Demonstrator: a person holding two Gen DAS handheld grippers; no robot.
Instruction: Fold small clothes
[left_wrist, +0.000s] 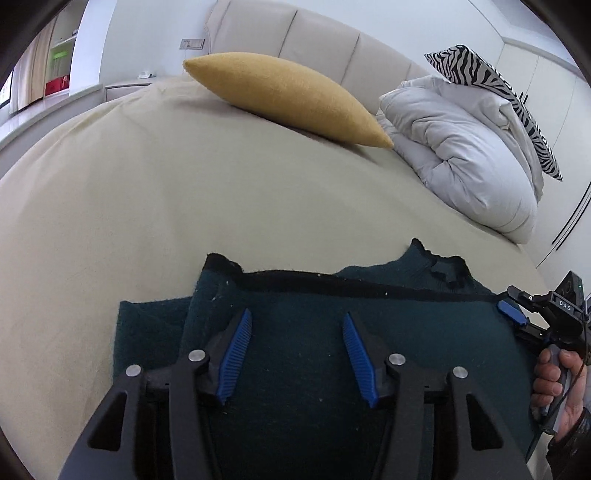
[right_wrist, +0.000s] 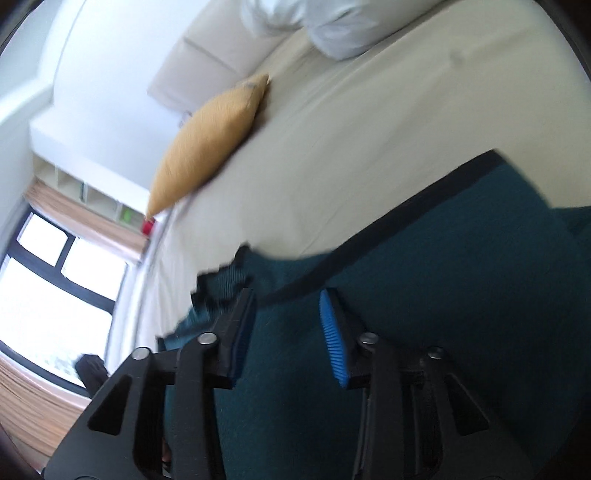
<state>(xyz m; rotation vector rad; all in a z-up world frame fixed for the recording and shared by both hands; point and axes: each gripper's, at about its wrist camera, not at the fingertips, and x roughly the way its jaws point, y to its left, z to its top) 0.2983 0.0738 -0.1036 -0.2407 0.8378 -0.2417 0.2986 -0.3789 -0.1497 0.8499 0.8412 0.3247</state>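
A dark green knitted garment (left_wrist: 332, 350) with black trim lies folded over on the beige bed sheet (left_wrist: 147, 206). Its black-edged fold line runs across the top, and a ragged collar part (left_wrist: 443, 269) pokes out beyond it. My left gripper (left_wrist: 297, 317) hovers over the middle of the garment, open, with nothing between its blue pads. My right gripper (right_wrist: 287, 299) is open too, above the garment (right_wrist: 406, 295) near its black-trimmed edge. Seen from the left wrist, one of the right gripper's blue pads (left_wrist: 511, 312) sits at the garment's right edge, held by a hand (left_wrist: 557, 387).
A mustard-yellow pillow (left_wrist: 288, 96) lies at the head of the bed. A bunched white duvet (left_wrist: 469, 147) and a zebra-print pillow (left_wrist: 491, 85) are beside it. A padded headboard (left_wrist: 321, 37) stands behind. A window (right_wrist: 55, 277) and shelves are to the left.
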